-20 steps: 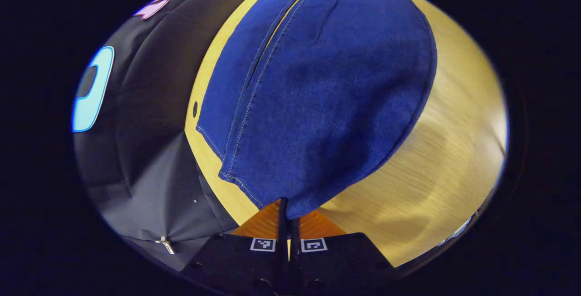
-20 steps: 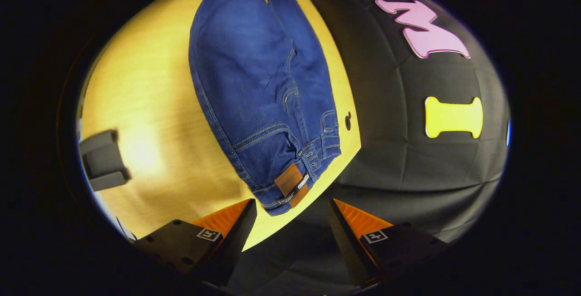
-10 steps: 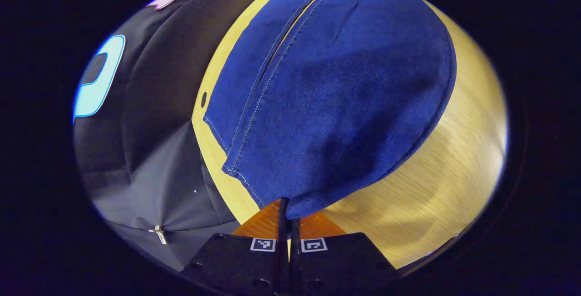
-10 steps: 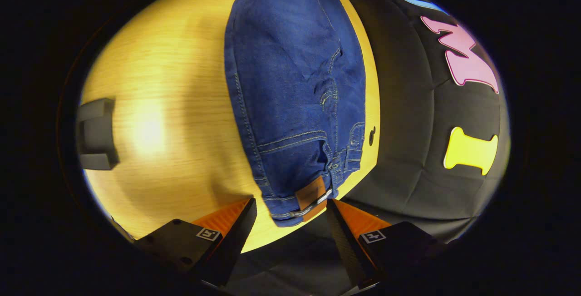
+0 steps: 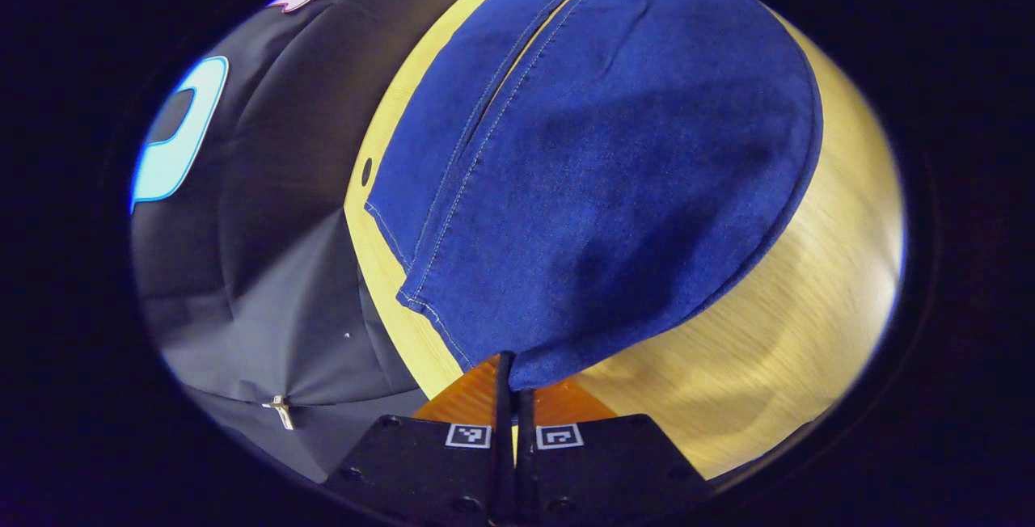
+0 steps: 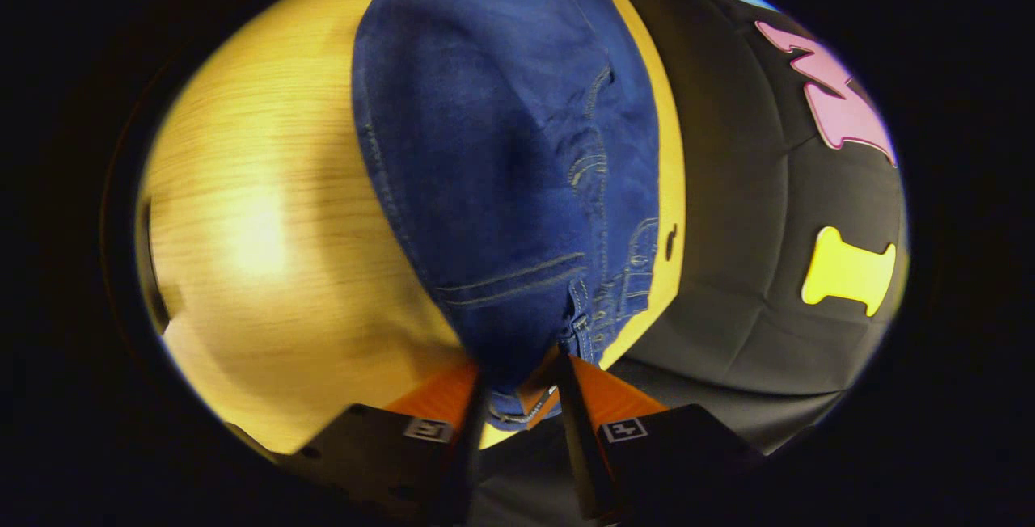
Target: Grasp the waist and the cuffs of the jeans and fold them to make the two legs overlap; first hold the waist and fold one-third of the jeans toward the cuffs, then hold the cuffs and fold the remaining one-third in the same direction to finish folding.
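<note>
The left tool (image 5: 514, 369) is pinching a cuff of the jeans (image 5: 598, 171), fingers together on the denim. The right tool (image 6: 517, 377), fingers narrowly apart, is straddling the waist at 6 o'clock; whether they press is unclear. The jeans are lying on the counter (image 6: 267, 220) near its wall-side edge. Best squeezing fully, then lifting both ends together toward the open counter.

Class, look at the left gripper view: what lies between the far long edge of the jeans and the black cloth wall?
A bare strip of the wooden table, with a small dark hole in it, runs between the jeans and the black cloth wall.
</note>
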The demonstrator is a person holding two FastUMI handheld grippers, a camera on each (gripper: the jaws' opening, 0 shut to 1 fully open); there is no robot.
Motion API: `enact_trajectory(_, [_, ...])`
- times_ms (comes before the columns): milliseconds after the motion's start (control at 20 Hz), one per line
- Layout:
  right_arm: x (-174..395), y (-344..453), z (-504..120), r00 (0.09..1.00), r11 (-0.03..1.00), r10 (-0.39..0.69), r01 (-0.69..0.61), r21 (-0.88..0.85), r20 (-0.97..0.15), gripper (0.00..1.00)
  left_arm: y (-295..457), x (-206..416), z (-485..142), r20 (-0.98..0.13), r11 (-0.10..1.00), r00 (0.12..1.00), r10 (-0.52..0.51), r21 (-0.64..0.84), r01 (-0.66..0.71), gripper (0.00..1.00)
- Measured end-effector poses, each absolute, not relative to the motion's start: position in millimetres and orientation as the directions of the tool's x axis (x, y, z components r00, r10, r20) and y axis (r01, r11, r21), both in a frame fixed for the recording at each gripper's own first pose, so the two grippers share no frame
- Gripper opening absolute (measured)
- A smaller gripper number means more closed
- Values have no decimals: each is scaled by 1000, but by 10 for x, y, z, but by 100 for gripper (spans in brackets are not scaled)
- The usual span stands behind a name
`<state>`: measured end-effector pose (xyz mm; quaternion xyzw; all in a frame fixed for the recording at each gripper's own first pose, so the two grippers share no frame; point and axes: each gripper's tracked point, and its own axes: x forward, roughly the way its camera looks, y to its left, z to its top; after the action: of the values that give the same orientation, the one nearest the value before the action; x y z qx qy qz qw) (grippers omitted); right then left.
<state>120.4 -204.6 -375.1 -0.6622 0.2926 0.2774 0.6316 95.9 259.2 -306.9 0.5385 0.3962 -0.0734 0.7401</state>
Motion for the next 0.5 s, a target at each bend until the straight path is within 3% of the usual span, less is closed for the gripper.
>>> enact_trajectory(50, [1240,-2049,-3793,676,-31,-47,-737,-675,-735,28,2589,963,-3069,-665,409,677,315,739,536,6])
enact_trajectory(100, [1223,-2042,-3777,669,-8,-54,-743,-670,-741,29,2591,961,-3070,-667,408,677,311,737,539,6])
enact_trajectory(200, [1222,-2055,-3786,631,86,-64,-769,-634,-773,16,2590,959,-3070,-675,408,671,308,730,548,10])
enact_trajectory(250, [1239,-2062,-3793,609,117,-68,-781,-613,-790,12,2578,960,-3068,-687,417,661,303,719,556,6])
enact_trajectory(500, [1356,-1983,-3411,623,181,-51,-763,-621,-780,12,2495,998,-2806,-772,562,603,201,595,575,6])
